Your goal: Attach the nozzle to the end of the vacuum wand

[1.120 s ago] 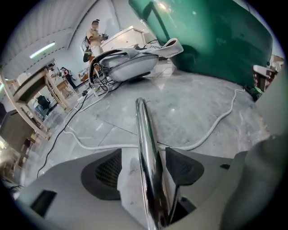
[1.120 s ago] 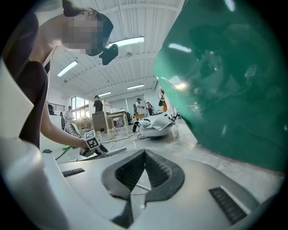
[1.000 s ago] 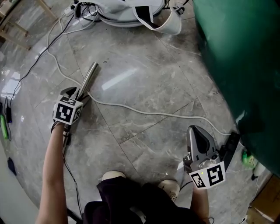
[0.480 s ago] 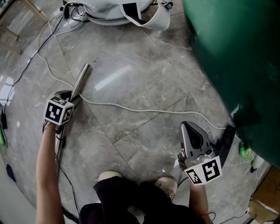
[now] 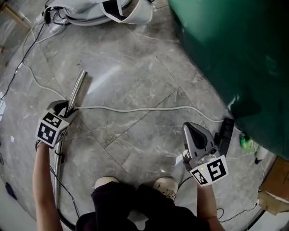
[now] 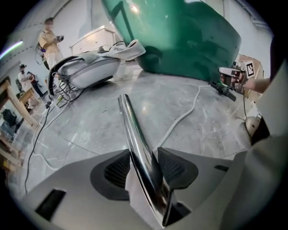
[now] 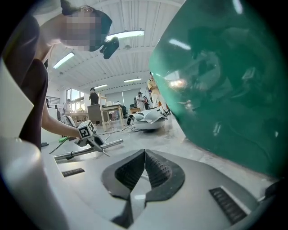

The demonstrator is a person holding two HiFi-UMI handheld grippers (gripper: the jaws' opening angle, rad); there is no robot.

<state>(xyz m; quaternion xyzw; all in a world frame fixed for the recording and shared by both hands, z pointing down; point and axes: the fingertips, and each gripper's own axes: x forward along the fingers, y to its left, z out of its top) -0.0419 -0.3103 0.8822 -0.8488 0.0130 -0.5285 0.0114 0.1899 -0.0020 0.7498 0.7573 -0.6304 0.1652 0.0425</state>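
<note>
A chrome vacuum wand runs through my left gripper, its free end pointing away over the floor. In the left gripper view the wand lies between the two pads, which touch it on both sides. The left gripper has just been closing its jaws round the wand. My right gripper is at the right with its jaws shut and nothing between them. A black oblong part, maybe the nozzle, lies on the floor just right of it. From the right gripper view the wand looks raised off the floor.
A white cable crosses the marble floor between the grippers. The grey-white vacuum body lies at the far side. A big green object fills the right. A small green item and a cardboard box sit at the right; my shoes are below.
The left gripper's jaws have closed round the wand and the hand has shifted across the floor with it. The right gripper has moved a little. The head view has panned.
</note>
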